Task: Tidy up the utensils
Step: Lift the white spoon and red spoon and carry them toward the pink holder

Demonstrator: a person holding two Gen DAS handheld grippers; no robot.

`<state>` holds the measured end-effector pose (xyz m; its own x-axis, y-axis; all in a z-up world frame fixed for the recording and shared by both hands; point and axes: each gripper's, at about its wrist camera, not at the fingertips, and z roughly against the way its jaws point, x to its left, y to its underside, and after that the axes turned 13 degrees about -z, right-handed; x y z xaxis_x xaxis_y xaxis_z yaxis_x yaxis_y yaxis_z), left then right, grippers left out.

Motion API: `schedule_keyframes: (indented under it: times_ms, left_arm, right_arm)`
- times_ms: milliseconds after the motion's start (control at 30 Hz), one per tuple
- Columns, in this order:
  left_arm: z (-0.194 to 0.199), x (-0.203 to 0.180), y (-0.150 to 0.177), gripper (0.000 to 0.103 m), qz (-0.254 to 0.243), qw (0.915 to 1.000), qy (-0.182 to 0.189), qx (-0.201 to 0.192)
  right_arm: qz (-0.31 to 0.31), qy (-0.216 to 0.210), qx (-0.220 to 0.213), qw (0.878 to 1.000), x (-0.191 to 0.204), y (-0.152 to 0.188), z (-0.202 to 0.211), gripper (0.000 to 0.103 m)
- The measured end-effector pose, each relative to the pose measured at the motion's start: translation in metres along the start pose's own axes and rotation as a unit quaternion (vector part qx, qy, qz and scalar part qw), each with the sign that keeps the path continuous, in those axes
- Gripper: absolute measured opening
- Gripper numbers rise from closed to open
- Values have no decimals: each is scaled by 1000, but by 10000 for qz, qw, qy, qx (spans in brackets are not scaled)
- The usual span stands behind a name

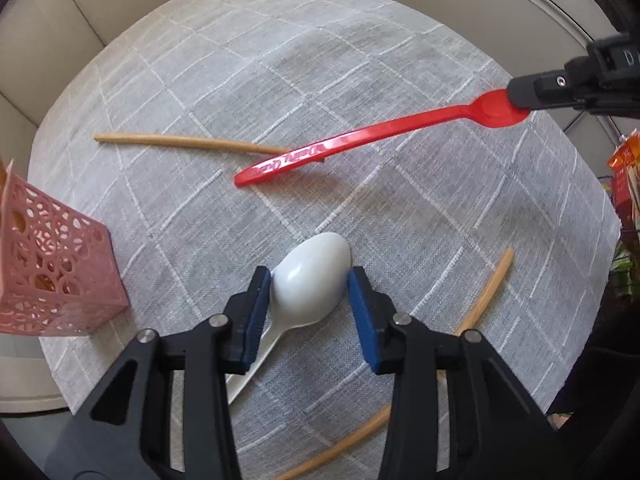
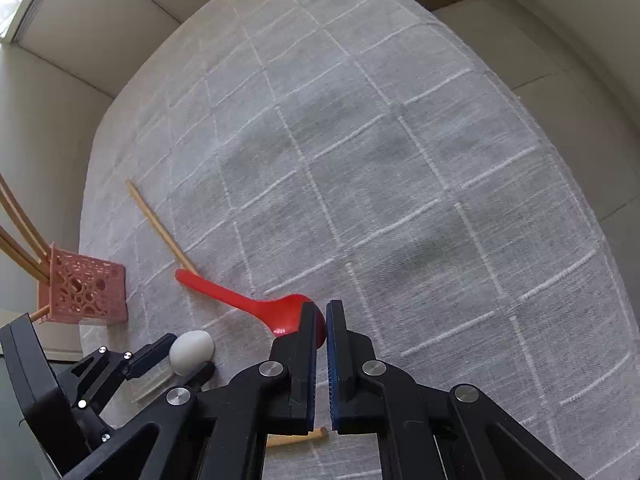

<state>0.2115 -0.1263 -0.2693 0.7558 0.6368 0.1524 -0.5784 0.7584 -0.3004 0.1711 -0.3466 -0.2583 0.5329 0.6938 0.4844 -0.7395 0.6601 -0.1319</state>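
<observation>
A white spoon lies on the grey cloth, and my left gripper has its blue pads against both sides of the bowl. The handle runs back under the left finger. My right gripper is shut on the bowl of a red spoon. In the left wrist view the red spoon hangs tilted from the right gripper, its handle end low near a chopstick. A pink lattice holder stands at the left, with chopsticks in it.
Loose chopsticks lie on the cloth-covered table: one at the right, one at the near edge. An orange box stands past the table's right edge. Beige cushions surround the table.
</observation>
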Motion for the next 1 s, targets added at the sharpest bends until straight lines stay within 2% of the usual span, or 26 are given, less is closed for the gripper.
schedule_keyframes:
  times_ms: [133, 300, 500, 600, 667, 700, 733, 767, 867, 1000]
  left_arm:
    - [8, -1, 2, 41, 165, 9997, 114, -160]
    - [43, -4, 9, 41, 354, 9968, 28, -718]
    - [88, -4, 17, 41, 652, 9864, -66, -1510]
    - [105, 1, 25, 41, 855, 9784, 38, -1882]
    - [109, 3, 27, 41, 961, 9761, 80, -1950]
    - [109, 3, 29, 41, 982, 9764, 89, -1922]
    - [107, 5, 29, 41, 996, 9769, 93, -1890]
    - [106, 5, 31, 41, 1027, 9770, 138, -1866]
    - [107, 9, 40, 41, 1298, 9718, 439, -1921]
    - [112, 16, 50, 41, 1627, 9584, 875, -2174]
  right_arm:
    - [131, 25, -178, 9998, -1, -4, 14, 3]
    - [548, -17, -577, 9968, 13, 3, 44, 3]
    - [1017, -163, -1192, 9875, 28, 15, 87, 2]
    - [1085, -285, -1320, 9849, 31, 19, 98, 4]
    - [858, -375, -1102, 9895, 25, 15, 89, 6]
    - [665, -338, -887, 9933, 19, 13, 78, 14]
    - [396, -266, -651, 9967, 11, 10, 65, 30]
    - [61, -217, -397, 9990, 0, 8, 50, 36]
    - [-847, -90, 177, 9962, -31, 5, 13, 39]
    - [-1503, -63, 161, 9885, -53, 5, -12, 39]
